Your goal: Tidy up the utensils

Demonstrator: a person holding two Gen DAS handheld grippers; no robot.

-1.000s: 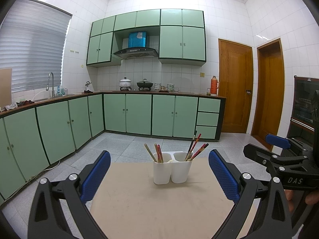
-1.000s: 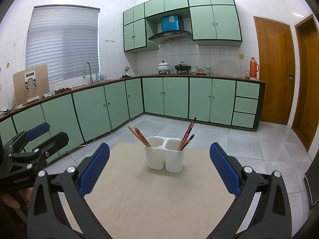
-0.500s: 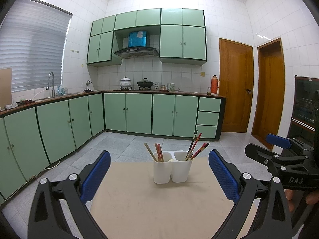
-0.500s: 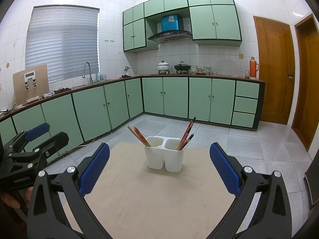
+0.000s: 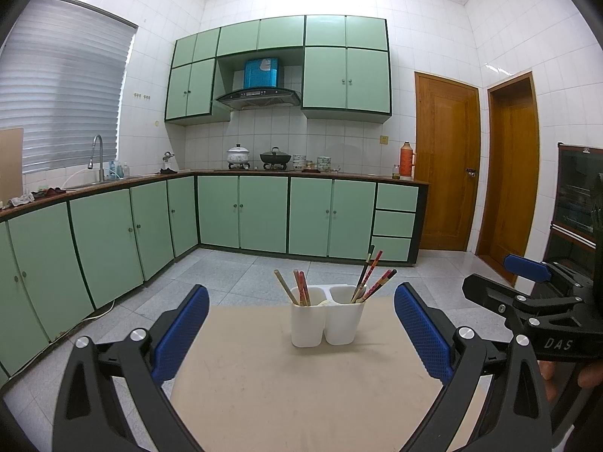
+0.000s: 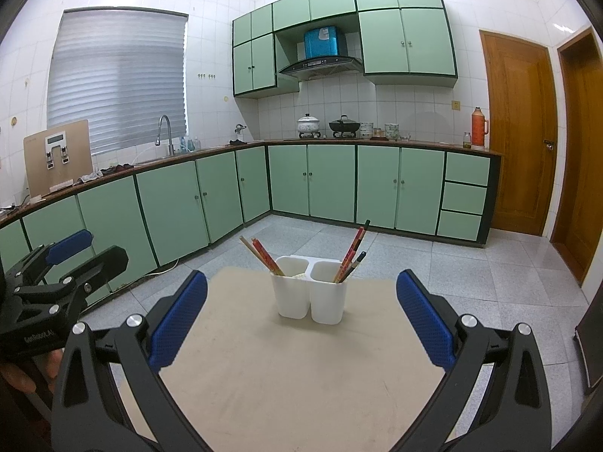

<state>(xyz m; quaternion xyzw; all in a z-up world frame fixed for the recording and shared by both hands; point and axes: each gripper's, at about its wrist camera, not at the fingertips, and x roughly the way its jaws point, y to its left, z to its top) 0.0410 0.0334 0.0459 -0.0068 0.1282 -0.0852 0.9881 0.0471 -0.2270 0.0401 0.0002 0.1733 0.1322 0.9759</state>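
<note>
A white two-compartment utensil holder (image 5: pixel 326 318) (image 6: pixel 309 290) stands near the far edge of a beige table (image 5: pixel 301 391) (image 6: pixel 301 369). Chopsticks (image 5: pixel 297 292) (image 6: pixel 264 256) lean left in its left compartment. More chopsticks (image 5: pixel 371 282) (image 6: pixel 352 256) lean right in its right compartment. My left gripper (image 5: pixel 301 333) is open and empty, well short of the holder. My right gripper (image 6: pixel 301 318) is open and empty too, at a similar distance. Each gripper shows at the edge of the other's view: the right gripper (image 5: pixel 527 275) and the left gripper (image 6: pixel 71 248).
Green floor cabinets (image 5: pixel 241 211) and a counter with a sink tap (image 6: pixel 164 128), pots (image 5: pixel 275 158) and a red flask (image 5: pixel 407 160) line the far walls. Two wooden doors (image 5: pixel 446 165) stand at the right. Grey tiled floor (image 6: pixel 433 263) surrounds the table.
</note>
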